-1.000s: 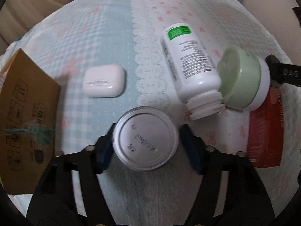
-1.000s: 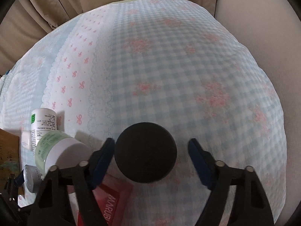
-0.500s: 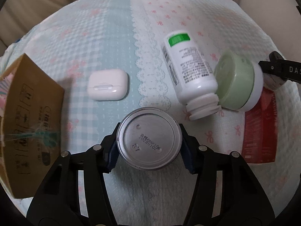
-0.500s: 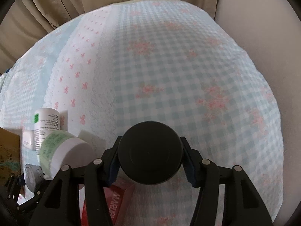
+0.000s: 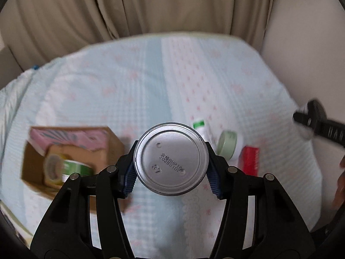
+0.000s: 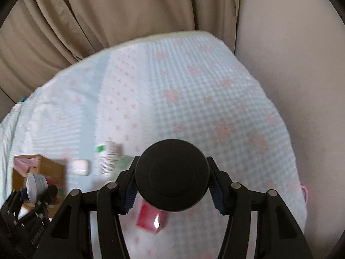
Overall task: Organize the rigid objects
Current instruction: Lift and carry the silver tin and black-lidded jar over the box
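My left gripper [image 5: 171, 169] is shut on a silver metal can [image 5: 171, 158], held high above the bed with its stamped base facing the camera. My right gripper [image 6: 172, 185] is shut on a round black object [image 6: 172, 176], also lifted. Below lie a white bottle with a green label [image 5: 201, 127] [image 6: 107, 156], a green-lidded white jar [image 5: 228, 143], a red box [image 5: 250, 160] [image 6: 152, 218] and a white earbud case [image 6: 79, 166]. An open cardboard box [image 5: 71, 157] [image 6: 46, 168] sits at the left.
The cardboard box holds a tape roll [image 5: 52, 168], a green item [image 5: 75, 168] and a pink packet [image 5: 69, 136]. The checked bedspread [image 6: 215, 112] ends at beige curtains [image 5: 151, 6] behind and a wall at the right. The right gripper's body [image 5: 319, 120] shows at the left view's right edge.
Both grippers closed on their objects, the can and the black object, and lifted them well above the bed. The view now takes in the whole cardboard box and the curtains.
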A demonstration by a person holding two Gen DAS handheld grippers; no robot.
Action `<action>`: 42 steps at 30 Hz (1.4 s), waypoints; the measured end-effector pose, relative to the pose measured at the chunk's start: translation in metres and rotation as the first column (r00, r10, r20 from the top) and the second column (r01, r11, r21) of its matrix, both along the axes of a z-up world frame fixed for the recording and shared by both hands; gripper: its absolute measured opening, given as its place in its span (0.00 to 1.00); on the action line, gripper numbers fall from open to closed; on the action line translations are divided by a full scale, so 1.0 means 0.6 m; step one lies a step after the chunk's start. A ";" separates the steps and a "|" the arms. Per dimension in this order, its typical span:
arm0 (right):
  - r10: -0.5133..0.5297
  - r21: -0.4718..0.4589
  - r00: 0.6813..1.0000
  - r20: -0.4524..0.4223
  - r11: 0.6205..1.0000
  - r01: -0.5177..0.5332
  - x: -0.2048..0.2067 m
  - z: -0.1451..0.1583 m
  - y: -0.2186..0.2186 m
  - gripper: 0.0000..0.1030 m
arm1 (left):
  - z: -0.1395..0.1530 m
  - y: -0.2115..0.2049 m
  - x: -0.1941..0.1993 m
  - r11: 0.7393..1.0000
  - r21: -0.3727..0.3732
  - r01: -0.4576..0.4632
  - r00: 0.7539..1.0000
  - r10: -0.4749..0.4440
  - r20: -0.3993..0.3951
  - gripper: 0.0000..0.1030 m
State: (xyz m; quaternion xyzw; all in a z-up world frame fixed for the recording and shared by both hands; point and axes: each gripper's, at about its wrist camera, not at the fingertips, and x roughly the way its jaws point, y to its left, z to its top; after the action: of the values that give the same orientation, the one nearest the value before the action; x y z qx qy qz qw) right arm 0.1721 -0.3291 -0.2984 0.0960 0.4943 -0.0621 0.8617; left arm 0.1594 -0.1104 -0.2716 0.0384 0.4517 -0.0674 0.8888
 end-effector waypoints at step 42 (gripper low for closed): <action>0.085 0.125 0.986 -0.146 0.990 -0.066 0.031 0.028 0.604 0.51 | -0.058 0.555 0.098 0.985 0.034 0.171 0.956 -0.157 -0.248 0.50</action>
State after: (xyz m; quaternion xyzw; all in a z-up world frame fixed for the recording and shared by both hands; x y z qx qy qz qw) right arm 0.1909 0.0336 -0.2818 0.1238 0.5641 -0.0066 0.8164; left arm 0.2183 0.2226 -0.3062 0.0917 0.5547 -0.1325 0.8163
